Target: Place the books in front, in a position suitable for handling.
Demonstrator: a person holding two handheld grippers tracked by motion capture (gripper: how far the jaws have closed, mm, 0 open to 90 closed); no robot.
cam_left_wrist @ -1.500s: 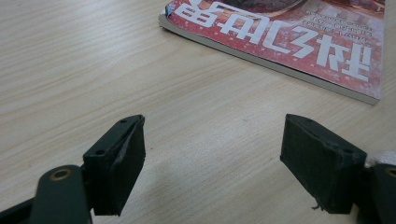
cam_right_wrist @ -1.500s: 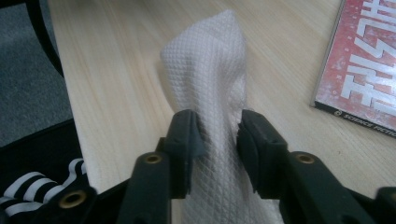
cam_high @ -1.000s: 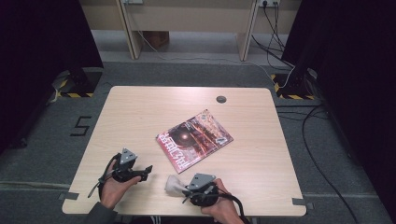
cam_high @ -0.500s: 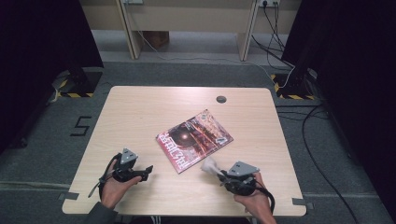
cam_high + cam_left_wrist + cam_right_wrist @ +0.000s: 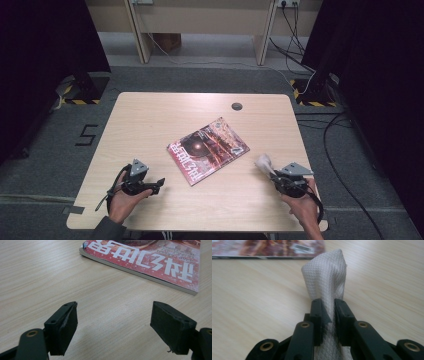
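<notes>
Left gripper (image 5: 159,183) low at near-left, jaws wide apart, right gripper (image 5: 272,173) near-right, jaws nearly together.

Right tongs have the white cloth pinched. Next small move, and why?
Probably lower the white cloth onto the bare table beside the magazine and start wiping. The right tongs are shut on it above the wood; the left tongs sit open, holding nothing.

black tool (image 5: 159,183), brass screws

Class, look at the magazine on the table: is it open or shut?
Shut. The magazine lies flat on the table with its red cover up, and its page edges sit stacked under that cover in the left gripper view.
</notes>
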